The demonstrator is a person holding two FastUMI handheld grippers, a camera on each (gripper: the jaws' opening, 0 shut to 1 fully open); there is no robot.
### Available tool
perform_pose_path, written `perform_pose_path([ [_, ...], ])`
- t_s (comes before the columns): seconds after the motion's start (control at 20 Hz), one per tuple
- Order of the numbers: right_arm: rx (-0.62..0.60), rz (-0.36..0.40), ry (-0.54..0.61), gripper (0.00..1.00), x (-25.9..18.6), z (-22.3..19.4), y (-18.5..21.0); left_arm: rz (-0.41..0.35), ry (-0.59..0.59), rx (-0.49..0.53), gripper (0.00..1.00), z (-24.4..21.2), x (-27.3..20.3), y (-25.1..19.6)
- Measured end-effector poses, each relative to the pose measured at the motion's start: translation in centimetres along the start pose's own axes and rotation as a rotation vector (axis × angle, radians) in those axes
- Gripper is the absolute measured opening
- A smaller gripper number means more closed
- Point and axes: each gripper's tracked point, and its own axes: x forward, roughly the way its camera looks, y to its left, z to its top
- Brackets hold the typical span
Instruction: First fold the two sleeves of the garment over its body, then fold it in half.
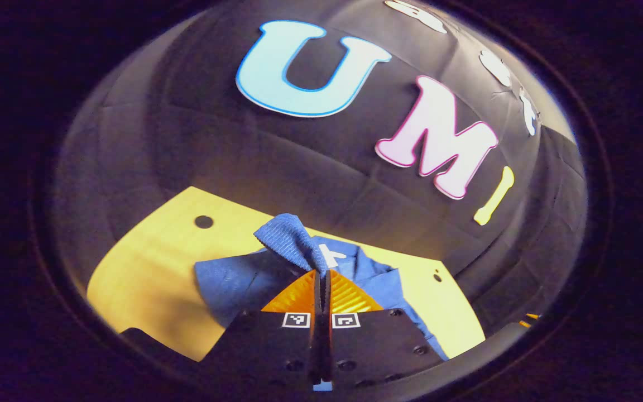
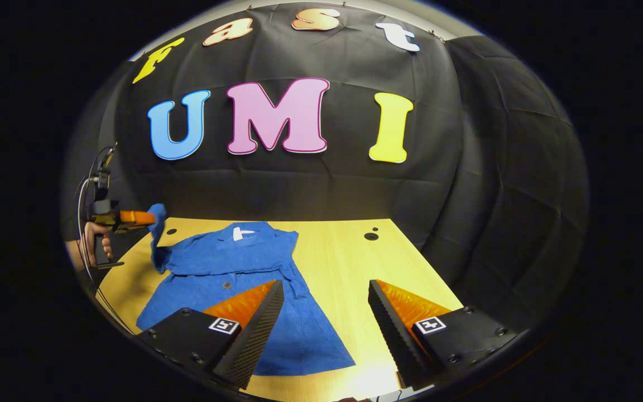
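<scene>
1. In the left gripper view, the left tool (image 1: 322, 276) is sitting at lower centre with its two fingers pressed together, pinching a blue sleeve (image 1: 291, 237) whose ribbed cuff is standing up above the tips.
2. The fingers themselves are hiding the exact patch of fabric being clamped.
3. Behind the sleeve, the blue garment (image 1: 243, 282) is lying on the yellow tabletop (image 1: 148, 268); its lower part is cut off by the tool body at the bottom of the frame.
4. In the right gripper view, the right tool (image 2: 326, 290) is showing at the bottom with its fingers spread wide apart and nothing between them.
5. Its left finger is overlapping the garment (image 2: 226, 262) in the picture; whether it is touching the cloth cannot be told.
6. The garment is spreading across the left half of the tabletop (image 2: 355, 262), collar toward the back, a white tag at the neck.
7. At the left edge, the other tool (image 2: 148, 218) is holding the raised sleeve (image 2: 158, 234) above the tabletop, gripped by a hand (image 2: 95, 237) partly cut off by the edge of the view.
8. The garment's right sleeve is hard to make out.
</scene>
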Motion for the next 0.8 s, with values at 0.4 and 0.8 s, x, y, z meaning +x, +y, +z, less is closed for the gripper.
perform_pose_path([
  [0.4,0.036,-0.019,0.089,0.97,2.3,-3.8,-4.9,-0.094,0.092,0.009,0.0,-5.5,12.3,-14.1],
  [0.8,0.05,0.034,0.158,0.97,5.4,-6.4,-5.0,0.032,0.242,-0.027,0.85,-10.8,11.6,-11.5],
])
